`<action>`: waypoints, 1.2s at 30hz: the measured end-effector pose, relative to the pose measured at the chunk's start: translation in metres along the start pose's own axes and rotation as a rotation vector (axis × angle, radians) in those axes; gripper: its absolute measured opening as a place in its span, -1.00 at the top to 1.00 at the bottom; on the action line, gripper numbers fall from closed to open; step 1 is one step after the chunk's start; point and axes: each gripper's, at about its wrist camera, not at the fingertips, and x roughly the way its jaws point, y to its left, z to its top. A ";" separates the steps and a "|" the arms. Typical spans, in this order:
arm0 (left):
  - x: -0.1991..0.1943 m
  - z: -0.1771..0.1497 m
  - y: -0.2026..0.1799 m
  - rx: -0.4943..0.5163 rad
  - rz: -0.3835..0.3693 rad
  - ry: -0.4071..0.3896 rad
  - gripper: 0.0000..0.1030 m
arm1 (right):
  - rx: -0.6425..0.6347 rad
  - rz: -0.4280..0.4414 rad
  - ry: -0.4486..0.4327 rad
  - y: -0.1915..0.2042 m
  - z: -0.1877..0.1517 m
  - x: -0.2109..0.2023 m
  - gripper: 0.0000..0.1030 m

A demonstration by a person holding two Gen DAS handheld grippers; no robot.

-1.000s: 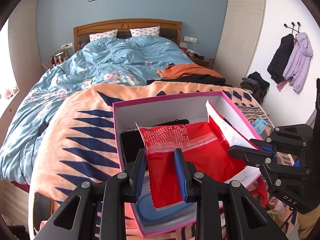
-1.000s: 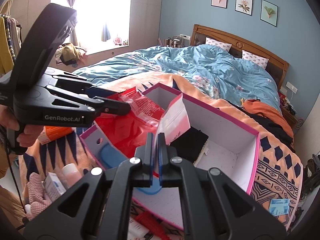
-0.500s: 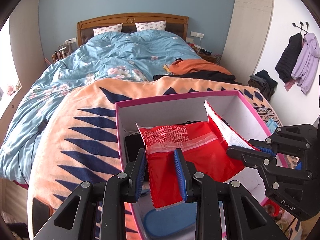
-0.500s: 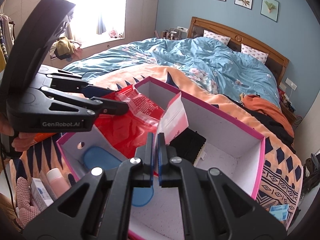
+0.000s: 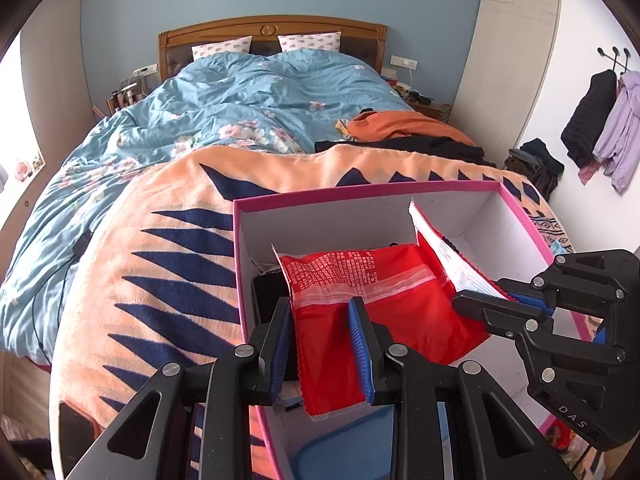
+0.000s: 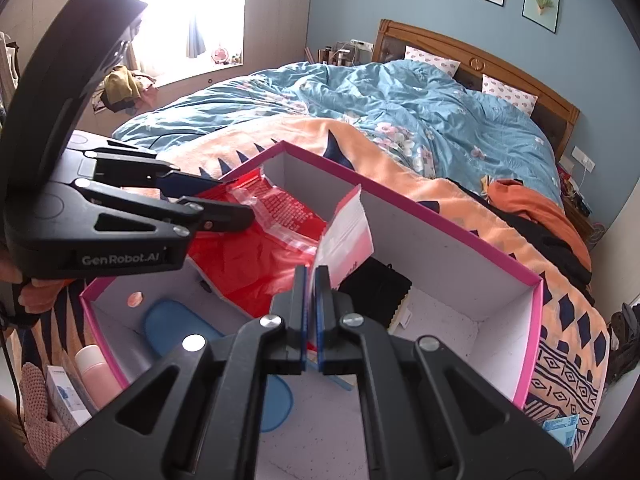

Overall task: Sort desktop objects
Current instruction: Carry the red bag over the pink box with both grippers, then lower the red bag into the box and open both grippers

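The red bag (image 5: 384,312) hides most of the black item (image 5: 269,292) beneath it

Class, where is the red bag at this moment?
In the left wrist view the red bag hangs over the pink box, held between the left gripper and right gripper.

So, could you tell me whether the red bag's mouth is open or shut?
Open: the right gripper pulls one lip of the red bag away from the other.

Left tool (image 5: 322,344): your jaws stand apart with the red bag (image 5: 384,320) between the pads; whether they pinch it, you cannot tell | Right tool (image 6: 311,280): your jaws are pressed together on the bag's white-pink edge | Pose: both tools level, tips near each other, right one crossing in from your right
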 end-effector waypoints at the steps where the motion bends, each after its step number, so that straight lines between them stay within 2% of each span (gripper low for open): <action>1: 0.001 0.000 0.000 0.000 0.002 0.001 0.46 | 0.002 0.001 0.003 -0.001 0.001 0.001 0.92; 26: 0.029 0.007 0.006 -0.010 0.025 0.047 0.46 | -0.007 -0.033 0.091 -0.003 0.011 0.032 0.92; 30: 0.033 0.011 0.004 0.005 0.050 0.058 0.46 | -0.017 -0.048 0.111 -0.004 0.015 0.038 0.92; 36: 0.040 0.015 -0.001 0.032 0.092 0.075 0.47 | -0.006 -0.051 0.222 -0.009 0.014 0.063 0.88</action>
